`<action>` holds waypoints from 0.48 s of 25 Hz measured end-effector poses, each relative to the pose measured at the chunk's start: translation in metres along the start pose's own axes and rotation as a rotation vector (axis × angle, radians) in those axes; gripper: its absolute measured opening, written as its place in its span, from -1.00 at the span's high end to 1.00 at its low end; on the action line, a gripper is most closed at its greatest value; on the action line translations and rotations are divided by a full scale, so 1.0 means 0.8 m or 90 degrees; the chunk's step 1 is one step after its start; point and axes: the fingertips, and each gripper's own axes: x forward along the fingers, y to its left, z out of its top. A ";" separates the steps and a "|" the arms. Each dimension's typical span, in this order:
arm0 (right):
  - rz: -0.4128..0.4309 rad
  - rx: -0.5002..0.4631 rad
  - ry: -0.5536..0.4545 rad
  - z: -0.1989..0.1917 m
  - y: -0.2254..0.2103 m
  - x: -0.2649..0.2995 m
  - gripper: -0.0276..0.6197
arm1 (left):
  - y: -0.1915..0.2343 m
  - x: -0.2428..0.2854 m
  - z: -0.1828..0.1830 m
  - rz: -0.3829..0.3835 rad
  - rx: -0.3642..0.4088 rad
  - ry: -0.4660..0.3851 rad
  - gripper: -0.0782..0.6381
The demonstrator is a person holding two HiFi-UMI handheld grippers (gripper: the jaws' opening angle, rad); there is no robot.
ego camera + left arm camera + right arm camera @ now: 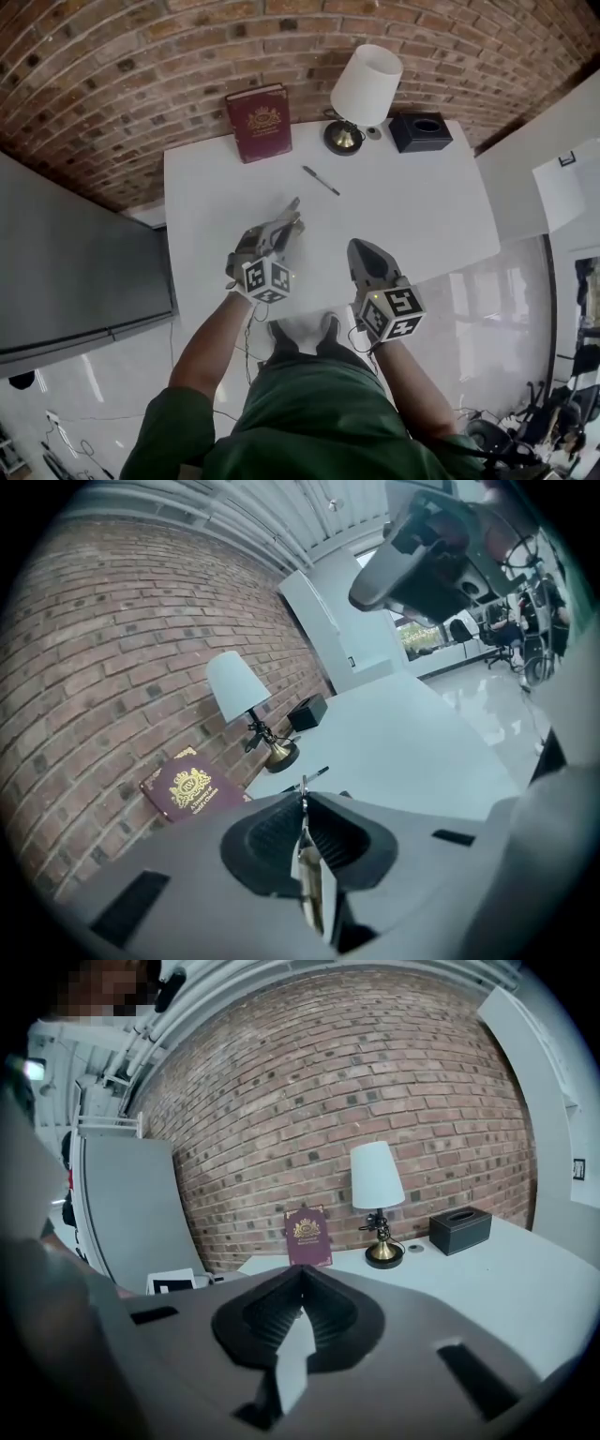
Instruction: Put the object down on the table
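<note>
My left gripper [284, 223] hovers over the near middle of the white table [422, 206], rolled on its side. Its jaws are shut on a thin, flat metal object [296, 202] whose tip pokes out past them; its kind is unclear. In the left gripper view that object [302, 787] stands as a narrow sliver between the closed jaws of the left gripper [303, 803]. My right gripper [362, 249] hangs beside it to the right, above the table's near edge, shut and empty. The right gripper view shows the right gripper [302, 1277] with jaws together and nothing held.
A black pen [321, 180] lies mid-table beyond the grippers. At the back against the brick wall stand a maroon book [259, 122], a white-shaded lamp [364, 94] and a black tissue box [420, 131]. A grey panel [75, 272] borders the table's left side.
</note>
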 end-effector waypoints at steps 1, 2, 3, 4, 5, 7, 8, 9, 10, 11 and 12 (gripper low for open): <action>-0.003 0.001 0.004 -0.003 0.000 0.001 0.91 | -0.003 0.005 -0.004 -0.005 0.003 0.000 0.71; -0.005 0.000 0.008 -0.006 0.000 0.002 0.91 | -0.005 0.009 -0.008 -0.009 0.006 0.001 0.72; -0.007 0.000 0.012 -0.008 -0.001 0.002 0.91 | -0.007 0.013 -0.012 -0.011 0.008 0.003 0.72; -0.010 -0.001 0.015 -0.010 -0.001 0.003 0.91 | -0.010 0.016 -0.017 -0.011 0.011 0.005 0.72; -0.012 -0.002 0.018 -0.011 -0.002 0.003 0.91 | -0.013 0.019 -0.021 -0.012 0.016 0.008 0.72; -0.013 -0.003 0.026 -0.015 -0.002 0.006 0.91 | -0.019 0.025 -0.031 -0.015 0.028 0.012 0.72; -0.013 -0.004 0.030 -0.017 -0.002 0.007 0.91 | -0.022 0.028 -0.036 -0.017 0.034 0.015 0.72; -0.013 -0.004 0.033 -0.019 -0.001 0.008 0.91 | -0.025 0.031 -0.040 -0.020 0.039 0.017 0.71; -0.012 -0.004 0.036 -0.021 -0.001 0.009 0.91 | -0.028 0.033 -0.045 -0.022 0.042 0.020 0.71; -0.011 -0.003 0.037 -0.022 -0.001 0.010 0.91 | -0.031 0.034 -0.049 -0.023 0.044 0.022 0.71; -0.012 -0.002 0.038 -0.023 -0.002 0.011 0.91 | -0.033 0.036 -0.052 -0.022 0.048 0.025 0.71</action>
